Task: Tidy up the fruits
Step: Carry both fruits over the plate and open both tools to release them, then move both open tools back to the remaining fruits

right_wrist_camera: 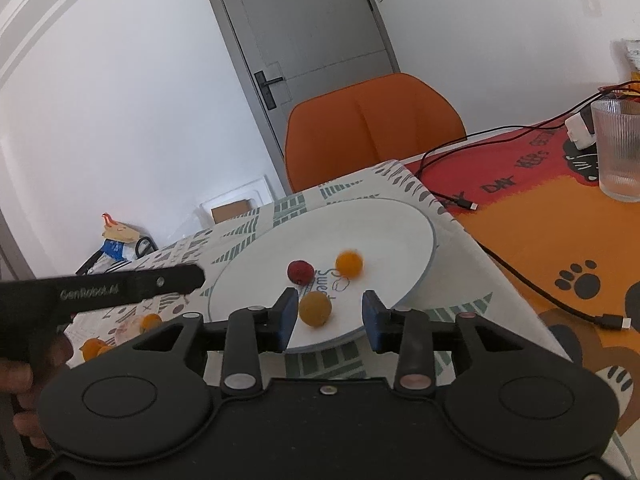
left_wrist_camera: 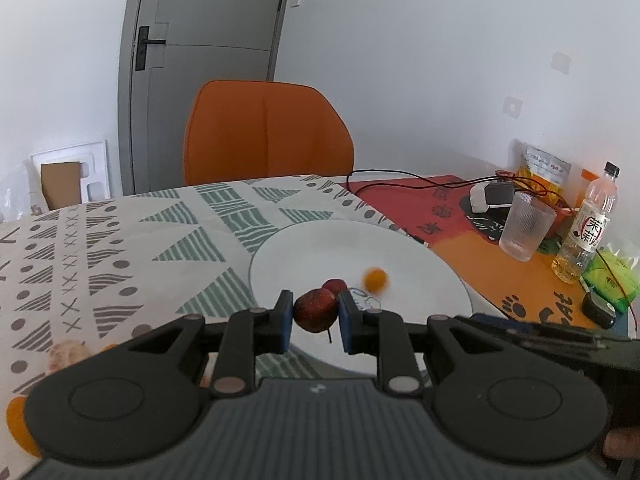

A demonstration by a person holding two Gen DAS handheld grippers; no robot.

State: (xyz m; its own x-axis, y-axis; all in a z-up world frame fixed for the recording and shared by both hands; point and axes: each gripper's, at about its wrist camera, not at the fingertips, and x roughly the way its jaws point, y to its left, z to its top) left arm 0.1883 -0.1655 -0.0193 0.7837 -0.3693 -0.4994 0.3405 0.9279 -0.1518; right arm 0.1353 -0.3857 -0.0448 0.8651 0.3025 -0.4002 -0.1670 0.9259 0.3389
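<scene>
1. Left wrist view: my left gripper (left_wrist_camera: 315, 314) is clamped on a dark red fruit (left_wrist_camera: 315, 309), held over the near edge of the white plate (left_wrist_camera: 400, 248)
2. Beyond it, near the plate's middle, lie a second red fruit (left_wrist_camera: 335, 285) and an orange fruit (left_wrist_camera: 375, 279)
3. Right wrist view: my right gripper (right_wrist_camera: 329, 318) stands parted, its jaws gripping nothing; a yellow-orange fruit (right_wrist_camera: 315, 308) sits between them on the plate's near edge, just beside the left pad
4. I judge the next move is the left's: its fruit hangs straight over the plate, so it only needs lowering and letting go
</scene>
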